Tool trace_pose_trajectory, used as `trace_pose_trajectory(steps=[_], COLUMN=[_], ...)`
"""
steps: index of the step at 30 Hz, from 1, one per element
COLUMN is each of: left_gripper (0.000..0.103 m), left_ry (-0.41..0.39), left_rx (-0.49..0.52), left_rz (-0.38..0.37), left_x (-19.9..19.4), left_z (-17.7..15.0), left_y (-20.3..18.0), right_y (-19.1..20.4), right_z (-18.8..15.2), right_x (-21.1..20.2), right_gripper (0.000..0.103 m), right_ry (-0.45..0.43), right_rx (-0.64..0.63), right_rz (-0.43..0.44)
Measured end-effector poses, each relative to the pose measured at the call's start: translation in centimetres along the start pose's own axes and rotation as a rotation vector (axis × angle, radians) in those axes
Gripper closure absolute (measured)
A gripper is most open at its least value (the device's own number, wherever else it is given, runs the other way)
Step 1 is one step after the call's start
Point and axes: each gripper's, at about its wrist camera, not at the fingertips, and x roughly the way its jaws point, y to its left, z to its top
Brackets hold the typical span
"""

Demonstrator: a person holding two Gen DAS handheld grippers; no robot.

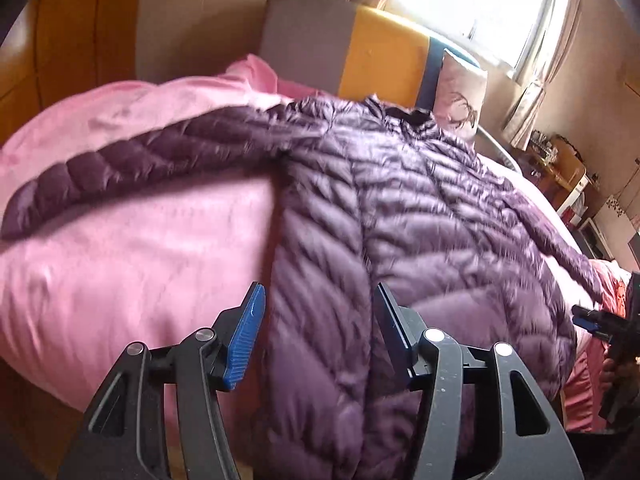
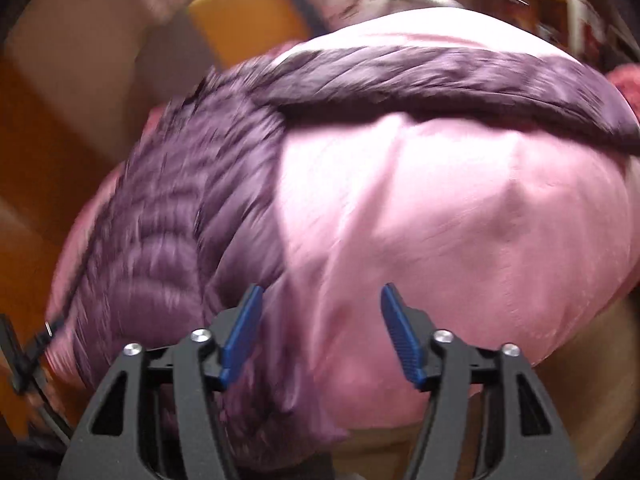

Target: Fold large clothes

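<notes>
left gripper (image 1: 318, 320) jaws wide apart over jacket (image 1: 400, 208) hem, gripping nothing. right gripper (image 2: 320, 320) also spread, empty. purple quilted jacket lies flat on pink blanket (image 1: 120, 248), sleeves out.

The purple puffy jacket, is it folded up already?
No, the purple jacket lies spread flat on the pink bedcover, with one sleeve stretched straight out to the side.
</notes>
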Motion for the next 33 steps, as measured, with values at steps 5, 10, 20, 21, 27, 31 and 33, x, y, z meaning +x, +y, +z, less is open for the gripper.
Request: trace_pose_trajectory(steps=[5, 10, 20, 21, 27, 31, 33], left_gripper=[0.047, 0.038, 0.028, 0.027, 0.027, 0.026, 0.026], left_ry=[0.010, 0.049, 0.076, 0.085, 0.100, 0.098, 0.101], left_rx=[-0.032, 0.038, 0.120, 0.127, 0.113, 0.089, 0.065], left_rz=[-0.057, -0.076, -0.103, -0.094, -0.084, -0.103, -0.123], left_x=[2.5, 5.2, 8.0, 8.2, 8.8, 8.7, 8.5], left_z=[1.4, 1.7, 1.0, 0.8, 0.7, 0.7, 0.8], left_y=[-1.7, -4.8, -6.6, -6.6, -6.3, -6.1, -5.7], right_y=[-8.4, -16.0, -16.0, -15.1, -5.8, 2.4, 6.0], right_z=[3.8, 5.1, 13.2, 14.2, 18.6, 20.1, 20.4], right_x=[-1.7, -1.6, -0.1, 0.0, 0.5, 3.5, 5.9], right_gripper=[0.032, 0.032, 0.084, 0.087, 0.089, 0.089, 0.089], right_ry=[-0.203, -0.372, -0.371, -0.373, -0.364, -0.308, -0.271], right_rx=[0.409, 0.800, 0.717, 0.664, 0.295, 0.087, 0.012], right_rz=[0.023, 0.106, 0.001, -0.012, -0.059, -0.042, -0.021])
